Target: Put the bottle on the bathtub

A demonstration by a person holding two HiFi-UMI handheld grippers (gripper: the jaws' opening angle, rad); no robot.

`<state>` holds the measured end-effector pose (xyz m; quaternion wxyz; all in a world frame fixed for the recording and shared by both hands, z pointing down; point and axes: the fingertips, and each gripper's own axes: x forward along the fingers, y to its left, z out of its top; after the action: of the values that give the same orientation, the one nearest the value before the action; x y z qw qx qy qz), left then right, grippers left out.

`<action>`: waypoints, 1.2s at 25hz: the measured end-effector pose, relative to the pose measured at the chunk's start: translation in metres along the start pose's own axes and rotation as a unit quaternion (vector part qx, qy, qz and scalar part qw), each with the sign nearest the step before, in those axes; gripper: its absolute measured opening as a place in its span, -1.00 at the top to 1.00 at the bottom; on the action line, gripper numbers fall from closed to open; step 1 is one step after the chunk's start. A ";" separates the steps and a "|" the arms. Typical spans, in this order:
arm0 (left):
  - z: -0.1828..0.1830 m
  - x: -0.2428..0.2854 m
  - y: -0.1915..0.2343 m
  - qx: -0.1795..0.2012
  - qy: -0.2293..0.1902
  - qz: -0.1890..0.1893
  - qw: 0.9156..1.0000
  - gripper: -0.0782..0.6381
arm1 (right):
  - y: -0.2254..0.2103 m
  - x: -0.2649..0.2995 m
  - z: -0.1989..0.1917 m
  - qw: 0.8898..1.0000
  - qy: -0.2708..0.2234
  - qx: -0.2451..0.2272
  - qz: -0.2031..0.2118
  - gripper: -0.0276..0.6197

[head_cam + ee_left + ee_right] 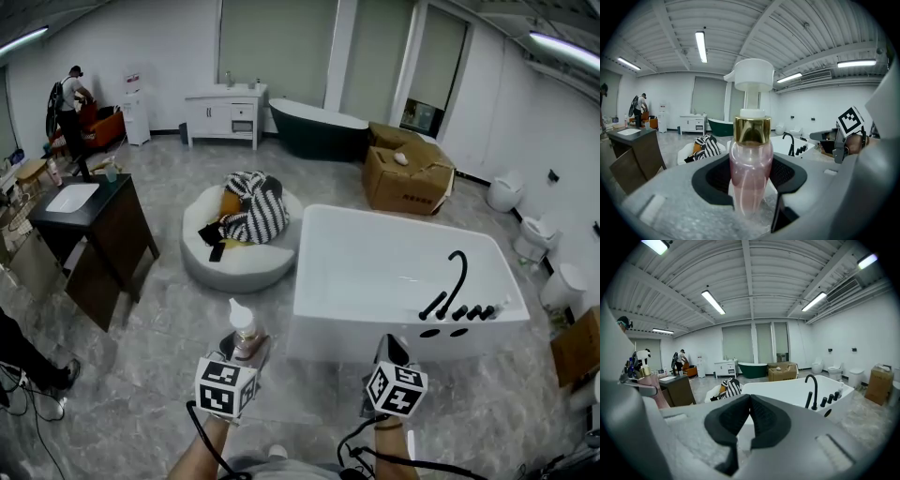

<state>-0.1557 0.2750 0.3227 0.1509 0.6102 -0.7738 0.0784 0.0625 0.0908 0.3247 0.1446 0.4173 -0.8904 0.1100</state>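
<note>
Ahead, white bathtub (328,333), black faucet (457,281) on rim, round pouf (230,267) beside it

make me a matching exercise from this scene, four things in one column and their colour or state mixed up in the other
Things:
1. bottle
2. right gripper
3. near bathtub
4. far bathtub

Colour or state:
A. dark green
B. white, with a black faucet
C. jaws together, nothing between them
D. pink, clamped in the left gripper

Pairs: 1-D, 2-C, 3-B, 4-A
</note>
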 end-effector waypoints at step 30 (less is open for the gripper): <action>0.047 0.173 0.098 -0.003 0.017 -0.027 0.999 0.15 | 0.002 0.163 0.056 0.999 0.018 -0.008 -0.026 0.91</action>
<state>-0.2930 0.1252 0.3412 0.1678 0.6288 -0.7547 0.0827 -0.0480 -0.0417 0.3292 0.1666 0.4371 -0.8774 0.1068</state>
